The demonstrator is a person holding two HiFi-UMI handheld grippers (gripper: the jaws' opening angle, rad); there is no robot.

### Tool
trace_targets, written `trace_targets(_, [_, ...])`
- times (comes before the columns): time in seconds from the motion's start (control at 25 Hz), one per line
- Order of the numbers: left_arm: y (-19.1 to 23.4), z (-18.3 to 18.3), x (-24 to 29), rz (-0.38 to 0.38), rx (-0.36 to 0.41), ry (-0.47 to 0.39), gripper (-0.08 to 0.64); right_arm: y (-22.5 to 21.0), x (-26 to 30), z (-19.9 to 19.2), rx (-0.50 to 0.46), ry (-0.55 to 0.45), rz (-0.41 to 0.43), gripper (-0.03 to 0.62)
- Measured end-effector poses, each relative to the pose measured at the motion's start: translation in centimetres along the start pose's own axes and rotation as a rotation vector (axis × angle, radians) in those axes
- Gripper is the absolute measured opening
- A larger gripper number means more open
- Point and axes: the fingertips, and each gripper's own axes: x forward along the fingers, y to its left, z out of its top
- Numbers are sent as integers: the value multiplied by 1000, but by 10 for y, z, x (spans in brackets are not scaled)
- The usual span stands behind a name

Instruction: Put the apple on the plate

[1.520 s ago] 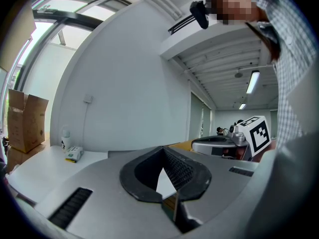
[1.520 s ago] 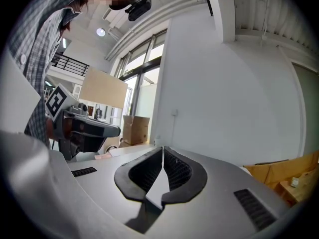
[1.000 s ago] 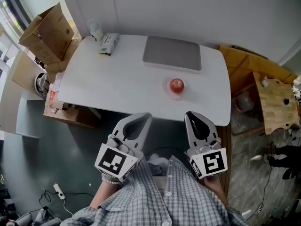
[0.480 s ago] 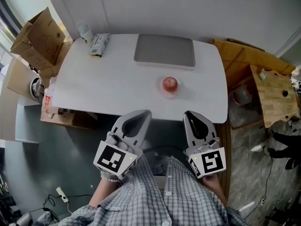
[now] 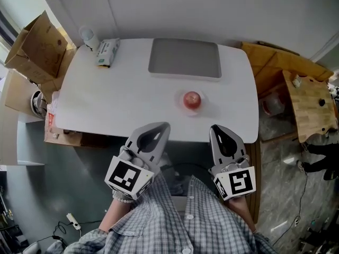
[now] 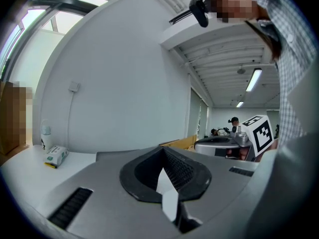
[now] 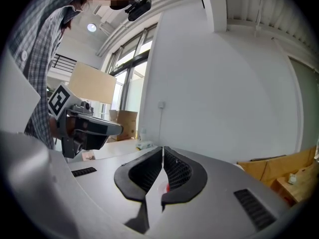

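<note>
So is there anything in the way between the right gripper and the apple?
Nothing visible. The right gripper is off the table's near edge, jaws together and empty, and only bare white table lies between it and the apple. The flat grey slab sits beyond the apple.

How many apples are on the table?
1. The red apple sits on the white table, near its front edge, just ahead of the right gripper. No other apple shows, and nothing looks big enough to hide one.
</note>
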Motion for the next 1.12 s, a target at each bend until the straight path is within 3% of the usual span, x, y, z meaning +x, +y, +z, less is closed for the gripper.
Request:
trace_targets(0.32, [34,9,36,-53,-26,19,9,-18,34,5,4,31,-53,26])
trace_targets(0.56, [55,12,53,-94,-26,28,9,-28,50,12,57,15,-105,26])
trace_targets(0.84, [78,11,64,-132,-34,36,9,-37,64,22,24,-9,-193,26])
trace_targets(1.12, [91,-2,68,-153,-53,60,9,-47,67,8,30,51,-257,26])
